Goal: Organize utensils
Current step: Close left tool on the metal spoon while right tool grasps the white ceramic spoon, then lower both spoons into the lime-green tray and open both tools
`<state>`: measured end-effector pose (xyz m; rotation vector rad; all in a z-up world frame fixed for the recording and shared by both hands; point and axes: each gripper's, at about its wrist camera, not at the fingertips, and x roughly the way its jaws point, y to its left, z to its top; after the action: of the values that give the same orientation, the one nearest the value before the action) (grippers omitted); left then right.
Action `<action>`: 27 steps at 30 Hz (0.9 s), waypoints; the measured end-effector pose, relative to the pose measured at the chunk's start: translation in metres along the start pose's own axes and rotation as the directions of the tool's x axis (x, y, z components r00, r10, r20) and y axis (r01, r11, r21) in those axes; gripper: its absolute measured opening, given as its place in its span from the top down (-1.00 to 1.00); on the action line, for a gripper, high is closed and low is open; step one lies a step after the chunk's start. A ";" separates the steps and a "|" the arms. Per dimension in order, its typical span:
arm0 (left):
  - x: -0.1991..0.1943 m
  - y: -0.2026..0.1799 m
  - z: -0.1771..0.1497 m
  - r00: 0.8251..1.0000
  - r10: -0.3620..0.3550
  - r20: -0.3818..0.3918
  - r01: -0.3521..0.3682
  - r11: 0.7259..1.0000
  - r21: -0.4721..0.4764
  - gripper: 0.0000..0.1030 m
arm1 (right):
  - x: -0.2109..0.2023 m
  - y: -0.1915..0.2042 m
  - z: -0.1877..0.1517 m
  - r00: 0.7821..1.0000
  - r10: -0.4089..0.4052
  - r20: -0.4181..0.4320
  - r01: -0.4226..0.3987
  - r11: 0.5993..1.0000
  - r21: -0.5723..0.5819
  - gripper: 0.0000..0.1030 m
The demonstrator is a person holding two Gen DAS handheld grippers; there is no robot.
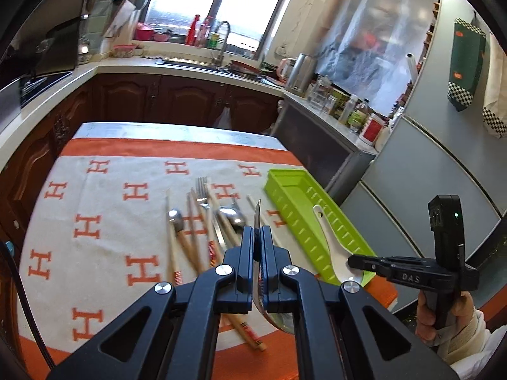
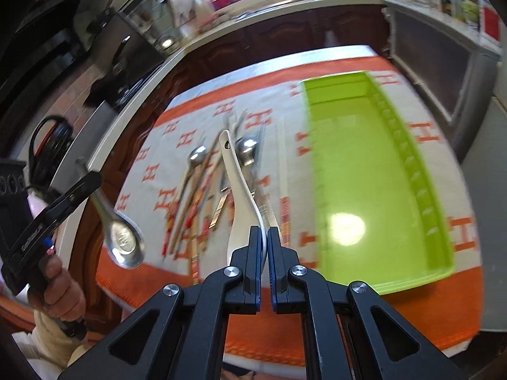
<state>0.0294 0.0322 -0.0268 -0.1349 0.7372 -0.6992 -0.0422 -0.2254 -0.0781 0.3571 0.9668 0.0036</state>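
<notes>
Left tongs (image 1: pixel 257 231) pinch metal spoon (image 2: pixel 122 237); right tongs (image 2: pixel 265 232) (likewise clamped) white spoon (image 2: pixel 236 186).

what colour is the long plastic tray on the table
Lime green plastic tray, clearest in the right wrist view.

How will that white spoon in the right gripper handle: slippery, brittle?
The white spoon looks glossy, glazed ceramic, so probably slick in the right gripper. It is pinched at the bowl's edge with its long handle sticking out, so it may pivot. Likely brittle if dropped into the green tray.
</notes>
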 end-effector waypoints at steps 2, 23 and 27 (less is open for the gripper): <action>0.014 -0.015 0.007 0.999 -0.030 -0.023 0.030 1.000 0.010 0.97 | -0.010 -0.018 0.006 0.996 -0.078 0.033 0.078 0.997 0.019 0.92; 0.194 -0.149 0.012 0.936 -0.089 -0.340 0.175 0.957 0.231 0.97 | 0.001 -0.105 0.005 0.957 -0.290 -0.024 0.291 0.951 0.105 0.76; 0.207 -0.156 0.001 0.926 -0.061 -0.372 0.170 0.948 0.268 0.97 | -0.020 -0.106 0.006 0.940 -0.339 0.036 0.330 0.932 0.147 0.59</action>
<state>0.0547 -0.2179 -0.0899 0.2336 0.9707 -0.9555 -0.0652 -0.3304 -0.0907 0.3142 0.9603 -0.3860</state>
